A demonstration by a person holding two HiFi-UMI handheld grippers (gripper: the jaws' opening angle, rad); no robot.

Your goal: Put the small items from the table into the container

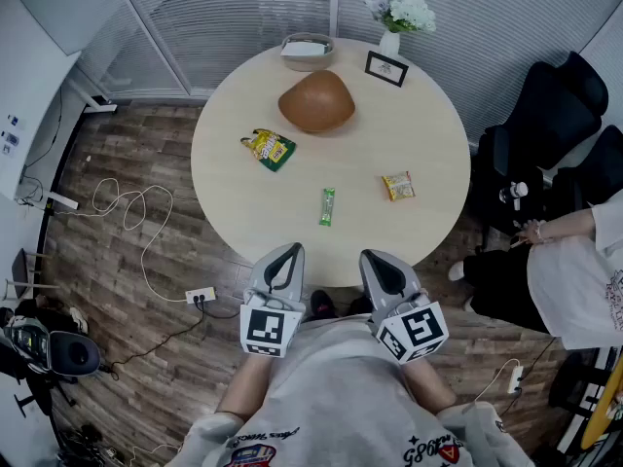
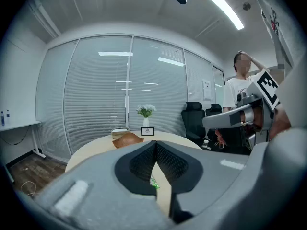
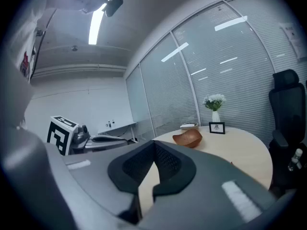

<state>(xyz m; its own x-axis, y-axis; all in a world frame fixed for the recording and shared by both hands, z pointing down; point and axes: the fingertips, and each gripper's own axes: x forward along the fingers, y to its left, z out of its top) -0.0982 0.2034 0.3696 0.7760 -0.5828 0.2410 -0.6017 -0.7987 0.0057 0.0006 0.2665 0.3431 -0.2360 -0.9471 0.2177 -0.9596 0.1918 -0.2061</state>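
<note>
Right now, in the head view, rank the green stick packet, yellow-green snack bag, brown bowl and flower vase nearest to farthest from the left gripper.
From the left gripper:
1. green stick packet, near centre
2. yellow-green snack bag, left side
3. brown bowl, far centre
4. flower vase, far right edge

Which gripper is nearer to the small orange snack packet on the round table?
Right. The right gripper is at the round table's near edge, the small orange snack packet just ahead; the left gripper is at that edge, farther left.
</note>
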